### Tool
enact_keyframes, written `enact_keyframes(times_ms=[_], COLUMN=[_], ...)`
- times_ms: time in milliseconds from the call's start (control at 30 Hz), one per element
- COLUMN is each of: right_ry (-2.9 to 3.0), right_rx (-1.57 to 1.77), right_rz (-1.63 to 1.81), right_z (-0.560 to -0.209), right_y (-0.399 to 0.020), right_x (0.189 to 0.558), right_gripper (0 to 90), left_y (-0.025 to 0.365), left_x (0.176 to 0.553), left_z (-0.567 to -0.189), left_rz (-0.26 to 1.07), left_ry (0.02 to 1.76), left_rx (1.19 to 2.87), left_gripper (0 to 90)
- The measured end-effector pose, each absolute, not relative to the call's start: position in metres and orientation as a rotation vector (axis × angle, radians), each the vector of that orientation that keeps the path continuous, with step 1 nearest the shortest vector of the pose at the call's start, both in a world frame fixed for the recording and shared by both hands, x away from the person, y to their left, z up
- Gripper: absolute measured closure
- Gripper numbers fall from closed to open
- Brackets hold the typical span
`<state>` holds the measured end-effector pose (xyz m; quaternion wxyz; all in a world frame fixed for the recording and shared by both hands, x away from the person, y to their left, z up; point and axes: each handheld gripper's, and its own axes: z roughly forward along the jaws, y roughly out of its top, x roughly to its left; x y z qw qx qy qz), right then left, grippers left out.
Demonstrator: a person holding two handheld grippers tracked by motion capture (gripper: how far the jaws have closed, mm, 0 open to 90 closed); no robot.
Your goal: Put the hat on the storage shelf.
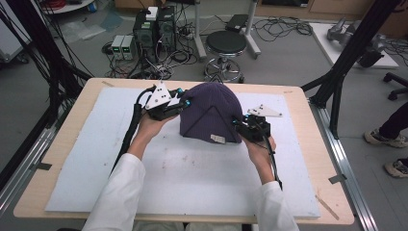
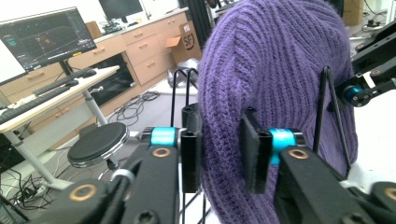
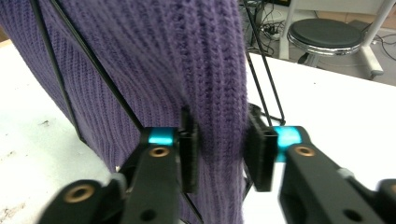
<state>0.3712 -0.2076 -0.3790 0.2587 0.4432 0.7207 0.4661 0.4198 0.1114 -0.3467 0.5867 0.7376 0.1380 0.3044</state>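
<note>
Purple ribbed knit beanie (image 1: 210,113) sits over a thin black wire stand (image 2: 327,102) mid-table. Soft, light, stretchy stuff, so grab the side folds. Left gripper (image 2: 219,149) and right gripper (image 3: 219,144) both straddle knit, jaws loosened.

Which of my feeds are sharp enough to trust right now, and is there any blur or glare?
High view: even light, no glare, soft shadow under the purple knit hat, though small and coarse. Left gripper view: hat ribs crisp, the window behind washed out. Right gripper view: knit smeared above the jaws, left jaw base blurred, the stool soft.
</note>
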Motion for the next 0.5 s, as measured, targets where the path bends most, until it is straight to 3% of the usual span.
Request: enact_keyframes(times_ms=[133, 200, 300, 500], right_ry=[1.964, 1.963, 1.946, 1.908], right_rx=[1.208, 1.205, 1.200, 1.164], right_rz=[1.273, 1.277, 1.276, 1.253], right_z=[-0.3788, -0.3788, -0.3780, -0.3735], right_y=[-0.2103, -0.2108, -0.2107, -0.2067], right_x=[0.3716, 0.3717, 0.3711, 0.3662], right_gripper=[55.4, 49.0, 40.1, 27.7], left_y=[0.1107, 0.1102, 0.1099, 0.1098], left_x=[0.4182, 0.4176, 0.4170, 0.4151], left_z=[-0.3469, -0.3469, -0.3466, -0.3449], left_rz=[0.726, 0.738, 0.735, 0.736], left_ry=[0.356, 0.386, 0.411, 0.430], left_rx=[1.718, 1.701, 1.687, 1.674], left_gripper=[65.6, 56.4, 50.0, 43.4])
